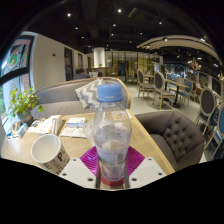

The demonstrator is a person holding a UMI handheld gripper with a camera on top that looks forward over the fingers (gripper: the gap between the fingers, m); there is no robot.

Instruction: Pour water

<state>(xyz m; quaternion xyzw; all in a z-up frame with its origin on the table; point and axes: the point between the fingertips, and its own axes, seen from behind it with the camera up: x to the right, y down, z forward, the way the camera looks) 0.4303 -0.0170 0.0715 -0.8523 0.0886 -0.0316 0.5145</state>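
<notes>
A clear plastic water bottle (112, 130) with a blue cap (110, 92) stands upright between my fingers, its lower body pressed by both magenta pads (90, 160). My gripper (112, 168) is shut on the bottle, which seems lifted above the wooden table (150, 146). A white cup (49, 152) with a dark inside sits on the table just ahead of my left finger, to the left of the bottle. The bottle's base is hidden between the fingers.
Papers or menus (60, 126) lie on the table behind the cup, with a green plant (24, 101) further left. A grey tufted sofa (180, 130) stands to the right. Chairs and tables (165, 85) fill the café room beyond.
</notes>
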